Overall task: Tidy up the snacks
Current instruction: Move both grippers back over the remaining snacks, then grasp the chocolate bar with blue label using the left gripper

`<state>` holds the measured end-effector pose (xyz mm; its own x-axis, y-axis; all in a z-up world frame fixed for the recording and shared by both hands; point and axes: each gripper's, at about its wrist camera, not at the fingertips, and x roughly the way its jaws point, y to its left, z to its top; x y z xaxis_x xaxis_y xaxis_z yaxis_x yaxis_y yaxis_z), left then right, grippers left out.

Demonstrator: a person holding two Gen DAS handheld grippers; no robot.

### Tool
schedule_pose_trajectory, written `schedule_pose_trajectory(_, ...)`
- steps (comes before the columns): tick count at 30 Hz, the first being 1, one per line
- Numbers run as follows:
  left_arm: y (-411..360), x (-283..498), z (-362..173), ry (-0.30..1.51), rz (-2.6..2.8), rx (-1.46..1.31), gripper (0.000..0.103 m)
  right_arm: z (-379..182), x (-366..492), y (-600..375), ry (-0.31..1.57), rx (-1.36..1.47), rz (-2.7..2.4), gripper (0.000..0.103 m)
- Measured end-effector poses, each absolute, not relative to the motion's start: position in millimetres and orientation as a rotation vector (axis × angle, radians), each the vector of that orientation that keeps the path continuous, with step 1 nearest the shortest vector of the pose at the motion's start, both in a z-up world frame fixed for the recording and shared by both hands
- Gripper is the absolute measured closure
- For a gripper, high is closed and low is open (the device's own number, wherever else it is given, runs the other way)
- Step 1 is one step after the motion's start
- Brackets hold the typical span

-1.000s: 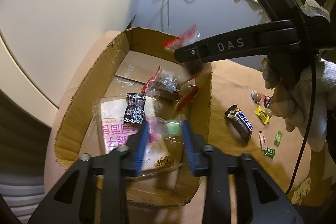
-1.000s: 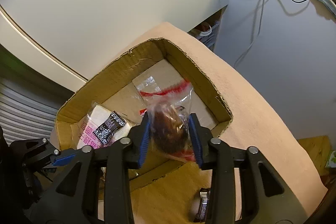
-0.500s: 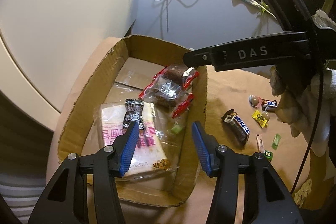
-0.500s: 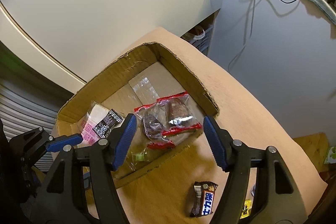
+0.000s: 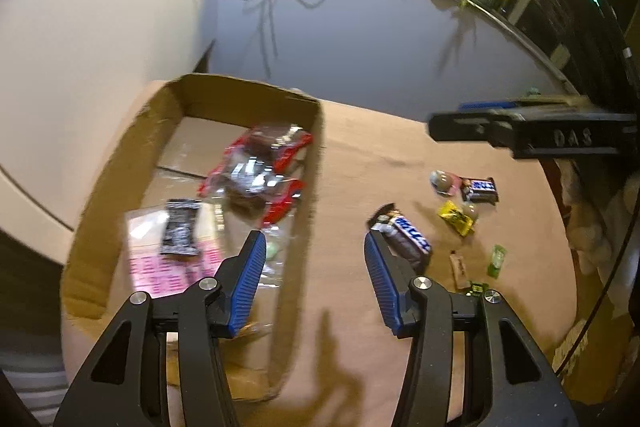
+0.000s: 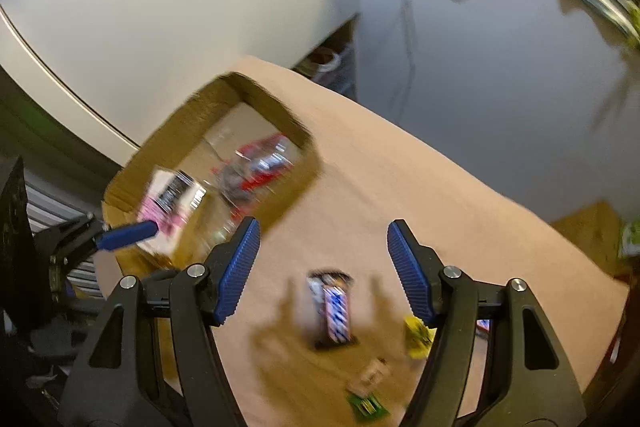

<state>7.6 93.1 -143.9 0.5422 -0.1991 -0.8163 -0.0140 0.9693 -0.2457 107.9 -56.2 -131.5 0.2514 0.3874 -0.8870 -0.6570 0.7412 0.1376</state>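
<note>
A cardboard box (image 5: 312, 163) sits on the brown table and holds red-edged clear snack bags (image 5: 260, 167), a pink packet (image 5: 172, 259) and a small black packet (image 5: 180, 231). My left gripper (image 5: 314, 255) is open and empty, over the box's right wall. My right gripper (image 6: 322, 255) is open and empty, above a chocolate bar (image 6: 332, 307) on the table; the bar also shows in the left wrist view (image 5: 404, 239). The right gripper shows in the left wrist view (image 5: 480, 125). The box shows blurred in the right wrist view (image 6: 288, 203).
Loose sweets lie right of the box: a small dark bar (image 5: 480, 189), a yellow candy (image 5: 456, 219), a round candy (image 5: 440, 181), green wrappers (image 5: 496, 259). A grey wall with cables stands behind. A gloved hand (image 5: 588, 227) is at the right edge.
Both grippers opened and let go of their snacks into the box. Both then swung right and back, away from the box toward the loose sweets on the table.
</note>
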Motion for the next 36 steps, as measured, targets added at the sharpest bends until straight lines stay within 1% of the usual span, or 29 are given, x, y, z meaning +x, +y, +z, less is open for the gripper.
schedule_pose_trajectory(4,79,12,-146,1.010,-0.149,-0.223,0.053,-140,105,-102,1.141,-0.245,0.652,0.034)
schedule_pose_trajectory(12,47,22,-157,1.069,-0.224,-0.212,0.053,-175,89,-184,1.230,-0.176,0.497,0.034)
schedule_pose_trajectory(20,25,32,-172,1.137,-0.276,-0.222,0.053,-208,81,-257,1.340,0.040,0.351,0.034)
schedule_pose_trajectory(27,18,41,-188,1.196,-0.288,-0.272,0.053,-234,68,-258,1.407,0.115,0.319,0.035)
schedule_pose_trajectory(30,18,46,-194,1.216,-0.289,-0.290,0.053,-245,65,-253,1.439,0.144,0.306,0.043)
schedule_pose_trajectory(36,19,53,-202,1.250,-0.301,-0.323,0.051,-256,66,-251,1.458,0.159,0.274,0.047)
